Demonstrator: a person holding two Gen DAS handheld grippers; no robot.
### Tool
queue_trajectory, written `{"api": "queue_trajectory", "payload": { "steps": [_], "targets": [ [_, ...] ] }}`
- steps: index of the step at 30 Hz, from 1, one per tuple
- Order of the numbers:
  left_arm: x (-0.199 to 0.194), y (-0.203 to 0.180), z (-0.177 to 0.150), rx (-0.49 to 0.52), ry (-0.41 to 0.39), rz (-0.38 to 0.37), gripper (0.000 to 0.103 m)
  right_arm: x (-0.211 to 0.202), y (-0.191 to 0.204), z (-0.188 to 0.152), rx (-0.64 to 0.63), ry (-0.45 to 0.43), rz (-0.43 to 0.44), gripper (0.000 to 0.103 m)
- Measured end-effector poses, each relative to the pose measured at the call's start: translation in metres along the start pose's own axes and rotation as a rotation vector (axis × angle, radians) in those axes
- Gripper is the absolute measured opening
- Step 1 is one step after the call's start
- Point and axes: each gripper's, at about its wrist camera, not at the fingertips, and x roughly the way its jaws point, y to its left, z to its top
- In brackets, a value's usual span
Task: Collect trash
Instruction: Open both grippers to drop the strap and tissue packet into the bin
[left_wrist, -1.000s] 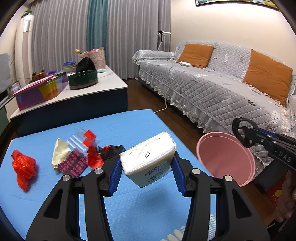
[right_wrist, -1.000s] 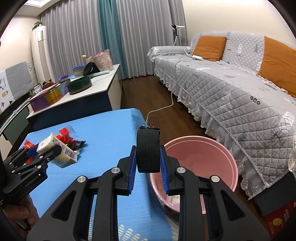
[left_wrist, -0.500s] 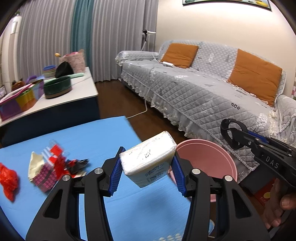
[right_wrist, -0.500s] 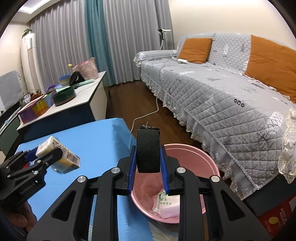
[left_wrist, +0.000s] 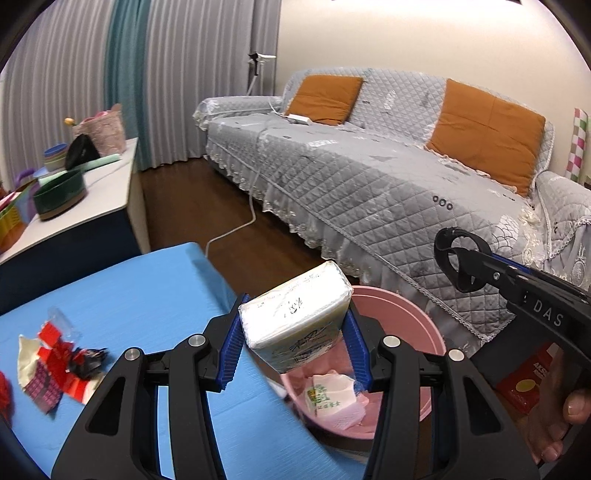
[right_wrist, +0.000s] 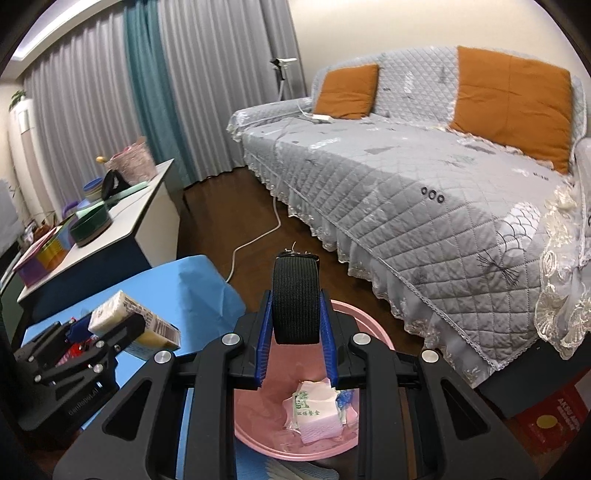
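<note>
Blue table (left_wrist: 122, 295); pink bin (right_wrist: 343, 314) half hidden; left jaws grip tissue pack (left_wrist: 295, 314), right grip black roll (right_wrist: 295, 299)

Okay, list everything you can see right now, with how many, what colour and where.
Tissue pack: one, white, in left gripper.
Black band: one, in right gripper.
Basin: one, pink, on floor beside table.
Wrapper pack: one, white-green, inside basin.
Table: one, blue.
Scraps: several, red and mixed, on table.
Sofa: one, grey.
Cushions: two, orange.
Left gripper: shut.
Right gripper: shut.
</note>
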Motion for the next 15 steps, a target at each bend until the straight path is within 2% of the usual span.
{"api": "queue_trajectory", "payload": {
  "steps": [8,15],
  "targets": [
    [0.023,-0.019,0.0,0.013,0.045,-0.033,0.048,0.01,-0.02,0.006,0.06,0.02,-0.013,0.024],
    [0.035,-0.029,0.001,0.026,0.067,-0.054,0.049,0.011,-0.021,0.007,0.065,0.02,-0.008,0.024]
  ]
}}
